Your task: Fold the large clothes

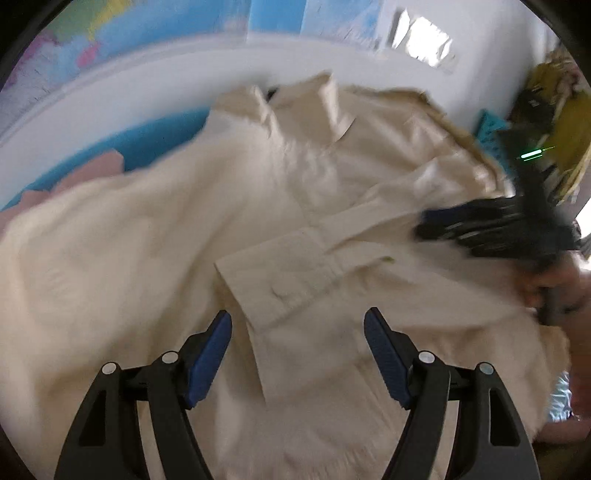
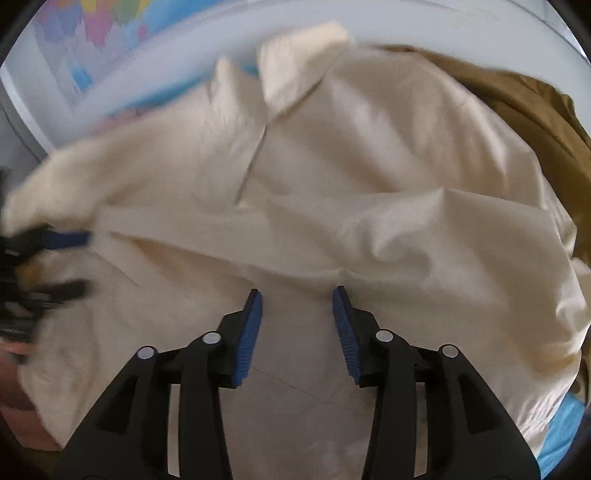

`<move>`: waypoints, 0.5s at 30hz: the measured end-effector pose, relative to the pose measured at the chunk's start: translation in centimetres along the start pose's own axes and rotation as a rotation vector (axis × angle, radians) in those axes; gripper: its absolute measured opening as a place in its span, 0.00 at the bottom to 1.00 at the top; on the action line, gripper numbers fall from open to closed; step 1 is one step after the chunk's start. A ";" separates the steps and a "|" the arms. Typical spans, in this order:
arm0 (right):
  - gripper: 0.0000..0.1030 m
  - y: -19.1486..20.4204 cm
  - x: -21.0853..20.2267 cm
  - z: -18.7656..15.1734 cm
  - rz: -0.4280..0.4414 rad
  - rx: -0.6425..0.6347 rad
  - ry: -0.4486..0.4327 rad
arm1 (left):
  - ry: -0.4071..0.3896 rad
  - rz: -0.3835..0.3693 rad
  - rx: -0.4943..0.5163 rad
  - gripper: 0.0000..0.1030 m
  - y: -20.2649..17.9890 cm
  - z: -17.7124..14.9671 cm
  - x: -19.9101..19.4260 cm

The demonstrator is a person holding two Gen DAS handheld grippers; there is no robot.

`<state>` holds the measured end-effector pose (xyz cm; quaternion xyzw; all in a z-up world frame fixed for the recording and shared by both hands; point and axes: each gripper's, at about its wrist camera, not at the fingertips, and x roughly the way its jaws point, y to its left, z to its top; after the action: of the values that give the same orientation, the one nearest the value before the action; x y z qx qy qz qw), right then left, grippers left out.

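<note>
A large cream shirt (image 1: pixel 184 229) lies spread out, collar at the far side, with a sleeve and cuff (image 1: pixel 280 280) folded across its front. My left gripper (image 1: pixel 297 325) is open just above the cuff, holding nothing. My right gripper (image 2: pixel 297 295) is open over the shirt's body (image 2: pixel 369 166), empty. The right gripper also shows in the left wrist view (image 1: pixel 491 225) at the right, blurred. The left gripper shows blurred at the left edge of the right wrist view (image 2: pixel 55 258).
A blue surface (image 1: pixel 155 144) lies under the shirt. A pink cloth (image 1: pixel 92 173) sits at the left. A brown garment (image 2: pixel 532 107) lies behind the shirt at the right. A white rail and a wall map (image 1: pixel 110 33) stand beyond.
</note>
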<state>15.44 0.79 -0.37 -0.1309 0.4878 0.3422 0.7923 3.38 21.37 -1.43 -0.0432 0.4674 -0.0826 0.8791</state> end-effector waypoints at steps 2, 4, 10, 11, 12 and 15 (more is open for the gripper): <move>0.50 0.6 -0.7 0.1 0.015 0.006 -0.002 | -0.069 -0.014 0.023 0.74 0.0 -1.0 -3.3; 0.49 1.5 -1.7 0.3 0.047 0.007 -0.026 | -0.148 -0.003 0.031 0.76 0.8 -2.3 -7.2; 0.58 8.8 -5.2 1.2 0.263 -0.122 -0.102 | -0.319 0.153 -0.062 0.82 5.4 -5.7 -15.8; 0.58 10.0 -5.4 1.2 0.294 -0.147 -0.099 | -0.326 0.178 -0.074 0.83 6.4 -6.8 -16.6; 0.59 12.3 -5.3 1.3 0.340 -0.186 -0.091 | -0.322 0.196 -0.088 0.83 7.0 -7.5 -16.9; 0.62 18.2 -4.6 1.5 0.471 -0.285 -0.057 | -0.281 0.207 -0.116 0.83 8.4 -9.2 -16.9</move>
<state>2.99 13.00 6.59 -0.1145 0.4294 0.5858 0.6778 -12.71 32.77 5.91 -0.0569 0.3461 0.0421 0.9355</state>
